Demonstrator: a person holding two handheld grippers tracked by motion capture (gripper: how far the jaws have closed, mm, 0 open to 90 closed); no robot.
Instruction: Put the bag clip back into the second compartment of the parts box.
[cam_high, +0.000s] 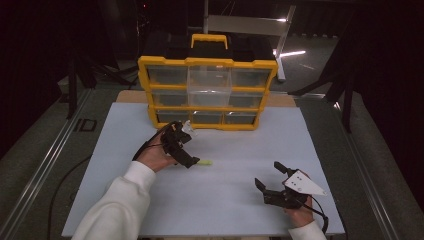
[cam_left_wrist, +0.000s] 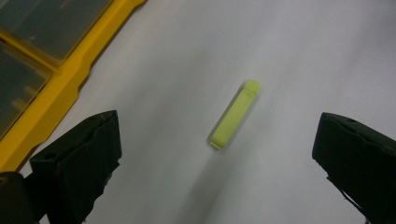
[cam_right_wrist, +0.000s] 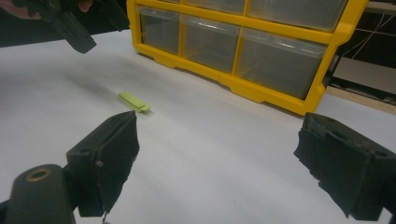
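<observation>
— High view first: can you read any brand or label on the yellow drawer organizer (cam_high: 207, 93)?

— I can read no writing on it. I see a yellow frame, clear drawers and a yellow carry handle on top; it stands at the far edge of the white table (cam_high: 240, 175).

— Where is the piece?

— I see the small yellow-green bar (cam_high: 204, 162) lying flat on the table, in front of the organizer. My left gripper (cam_high: 187, 147) hangs right over it with its jaws spread, and nothing is pinched.

— And from the left gripper view?

— From there the bar (cam_left_wrist: 235, 115) lies between the two jaws, a little nearer the right one, touching neither, with a stepped end that the high view is too coarse to show.

— The other side?

— My right gripper (cam_high: 267, 176) is well apart from the bar, jaws spread and empty. Its view shows the bar (cam_right_wrist: 134, 102) beyond its left jaw, and the organizer's drawer fronts (cam_right_wrist: 243, 42).
</observation>
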